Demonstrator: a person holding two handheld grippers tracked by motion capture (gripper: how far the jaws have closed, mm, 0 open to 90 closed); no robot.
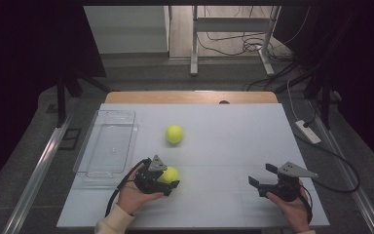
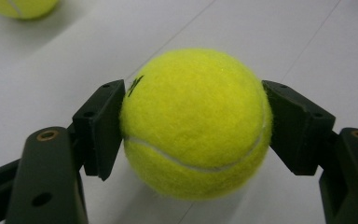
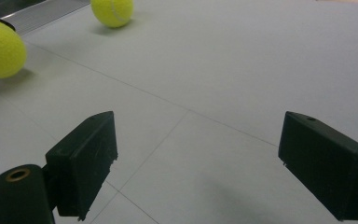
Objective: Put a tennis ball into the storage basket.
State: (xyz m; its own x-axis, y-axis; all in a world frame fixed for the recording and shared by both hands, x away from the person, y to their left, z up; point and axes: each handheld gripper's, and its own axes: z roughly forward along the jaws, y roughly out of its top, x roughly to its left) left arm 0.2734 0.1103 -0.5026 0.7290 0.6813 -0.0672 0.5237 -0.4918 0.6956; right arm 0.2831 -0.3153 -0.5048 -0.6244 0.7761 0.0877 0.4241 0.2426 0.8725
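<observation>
**Left gripper clamping the near ball, tray waiting empty**

From the high view, the left gripper (image 1: 168, 181) is sitting near the front edge of the desk (image 1: 233, 141), left of the middle, and its jaws are gripping the near tennis ball (image 1: 170, 174). The second tennis ball (image 1: 174, 134) is lying farther back, toward the middle of the desk, well apart from both hands. The clear tray (image 1: 108, 146) is resting along the left edge with nothing showing inside it. Judging by that, the work is only beginning: one ball is being grasped, none is looking delivered, and both are probably still needing to go into the tray. The right gripper (image 1: 263, 174) is resting near the front right corner.

In the left gripper view, the black pads are pressing on both flanks of the near tennis ball (image 2: 196, 123), which is sitting on the desk surface, clenched firmly between them. The second tennis ball (image 2: 21, 7) is peeking in at the top left corner.

In the right gripper view, the right gripper (image 3: 198, 161) is holding its jaws wide apart, released, with only bare desk between them and nothing touching the pads. The second tennis ball (image 3: 112, 11) is lying far off
</observation>
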